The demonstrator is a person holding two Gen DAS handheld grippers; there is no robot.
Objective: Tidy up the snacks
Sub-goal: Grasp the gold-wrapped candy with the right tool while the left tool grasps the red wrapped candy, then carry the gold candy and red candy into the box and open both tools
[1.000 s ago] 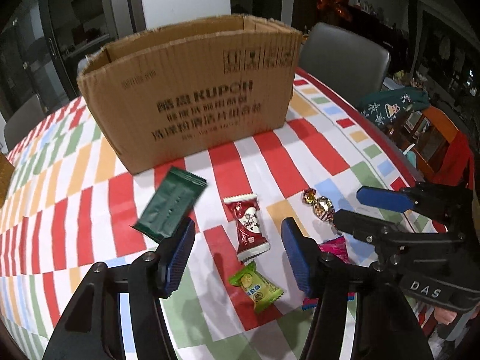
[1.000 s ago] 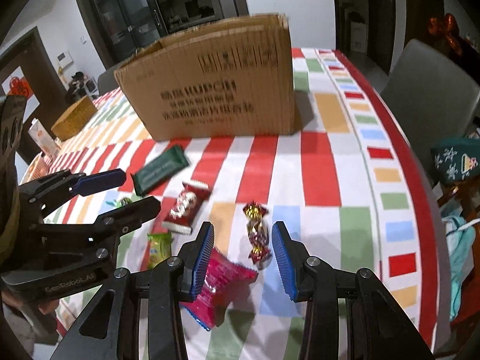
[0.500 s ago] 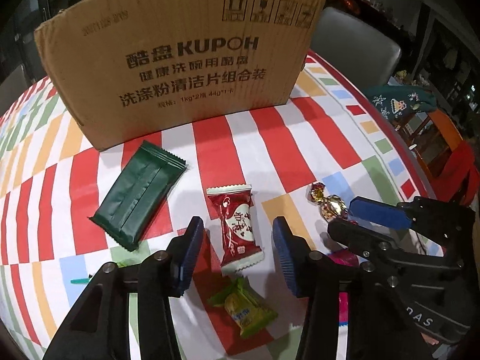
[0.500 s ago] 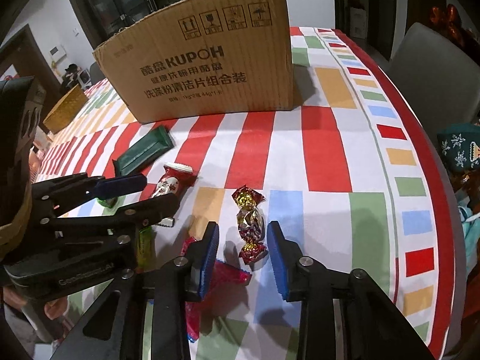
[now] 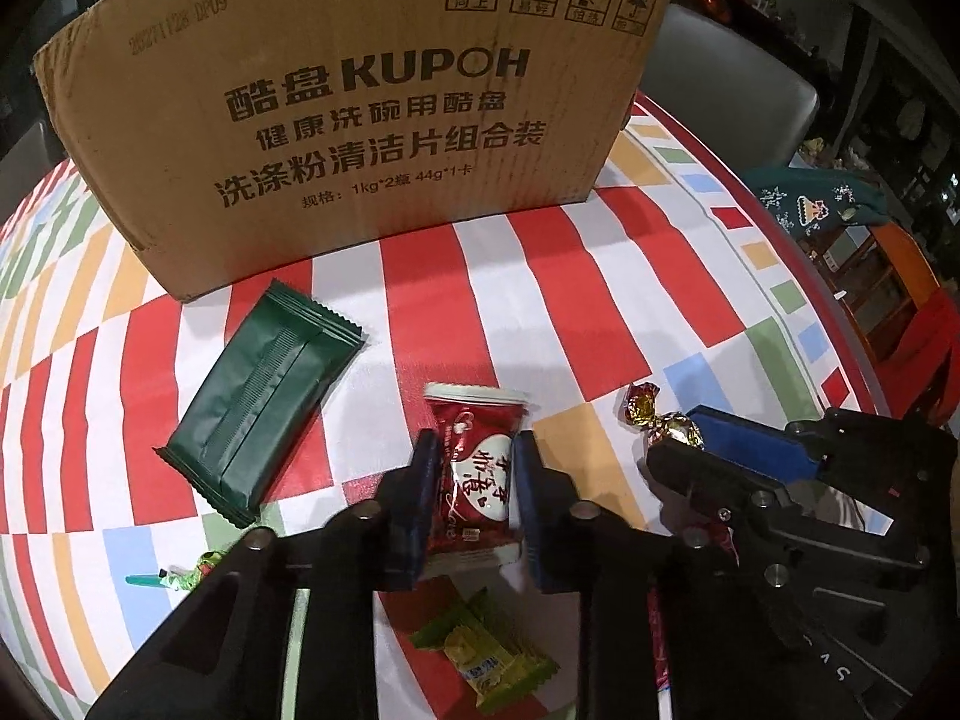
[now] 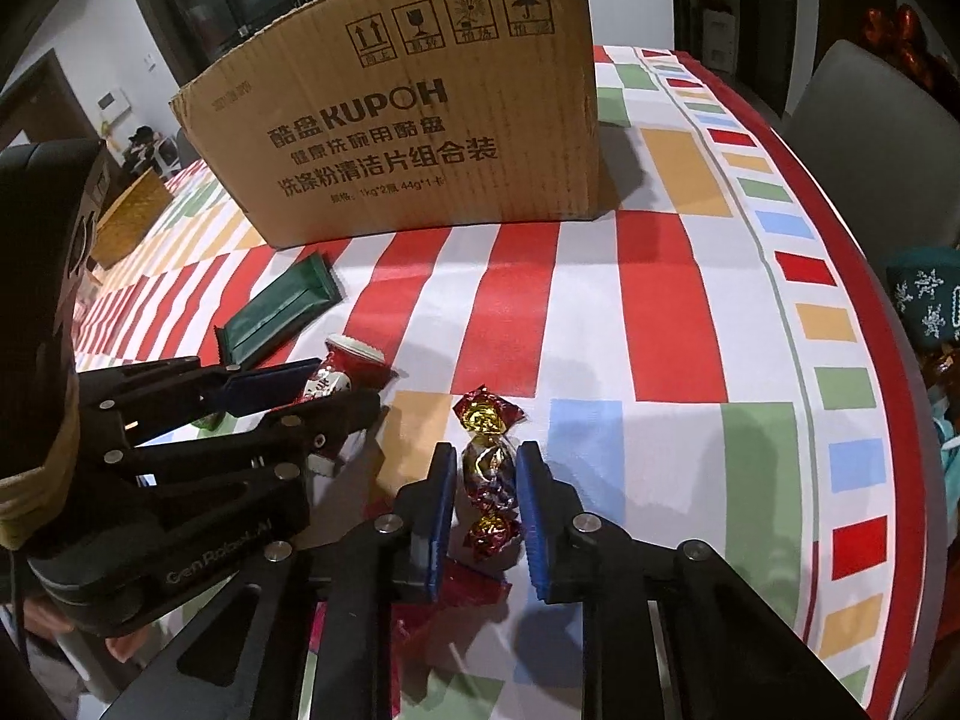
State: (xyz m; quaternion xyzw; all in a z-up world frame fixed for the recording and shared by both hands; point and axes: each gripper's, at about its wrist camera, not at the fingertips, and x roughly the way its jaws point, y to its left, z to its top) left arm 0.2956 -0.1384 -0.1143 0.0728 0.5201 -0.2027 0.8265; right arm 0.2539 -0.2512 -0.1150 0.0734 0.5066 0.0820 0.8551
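Left wrist view: the left claw [image 5: 471, 483] has just been closing and is now clamped on the red-and-white plastic candy packet [image 5: 475, 468], its blue pads pressing the packet's long sides as it lies on the striped, colour-blocked tabletop [image 5: 600, 300]. The grip sits about mid-length, which looks sound; I would lift straight up so the packet does not swing, then carry it over the rim of the brown corrugated cardboard box [image 5: 360, 108] standing just behind. The dark green foil bar wrapper [image 5: 264, 396] lies near on the left, and the yellow-green sweet packet [image 5: 486, 660] lies below the claw; both should stay clear of a vertical lift.

Right wrist view: the right claw [image 6: 480, 510] has likewise just been closing and is clamped on the red-and-gold twisted foil candy [image 6: 489, 468], squeezing its middle bulge on the tabletop. Foil is slippery and the twist ends are weak, so holding the body is the better choice. A pink wrapper [image 6: 474, 588] lies partly under the pads; check that it does not come up too. The two claws are close together, so I would raise them one after the other or spread them apart while rising.
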